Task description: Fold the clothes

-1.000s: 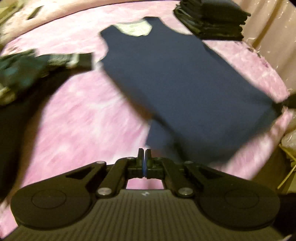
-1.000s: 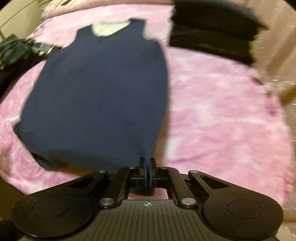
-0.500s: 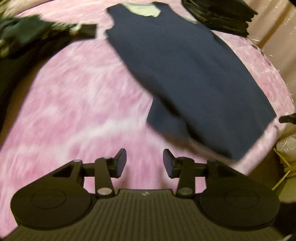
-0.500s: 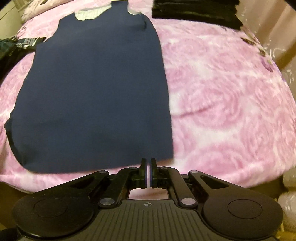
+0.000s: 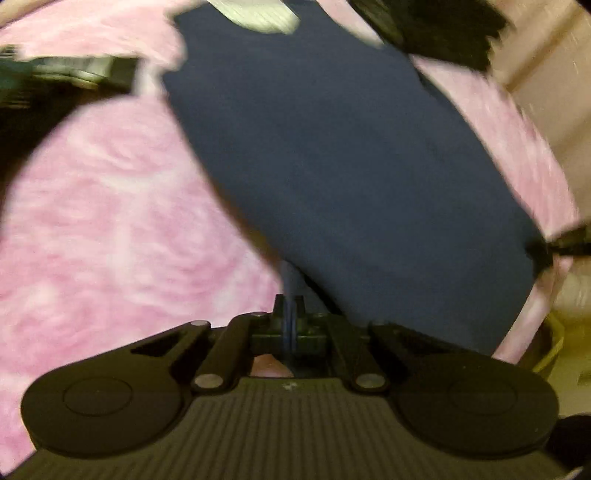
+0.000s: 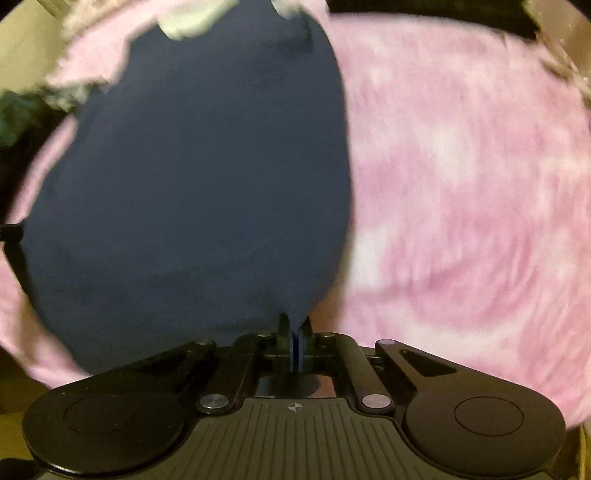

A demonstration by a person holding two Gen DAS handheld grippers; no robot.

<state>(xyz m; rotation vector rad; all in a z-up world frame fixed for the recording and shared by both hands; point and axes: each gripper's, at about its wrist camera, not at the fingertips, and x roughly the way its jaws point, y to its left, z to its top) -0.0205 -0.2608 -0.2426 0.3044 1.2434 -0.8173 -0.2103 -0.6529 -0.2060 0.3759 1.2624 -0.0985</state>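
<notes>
On pink blanket (image 6: 461,166): navy sleeveless top (image 5: 332,147) spread out, neckline far end | left gripper (image 5: 289,310) pinched closed on its near hem corner | right gripper (image 6: 294,328) clamped on other hem corner | dark folded stack (image 5: 436,29) beyond top | dark clothes pile (image 5: 44,85) far left | both views blurred
</notes>
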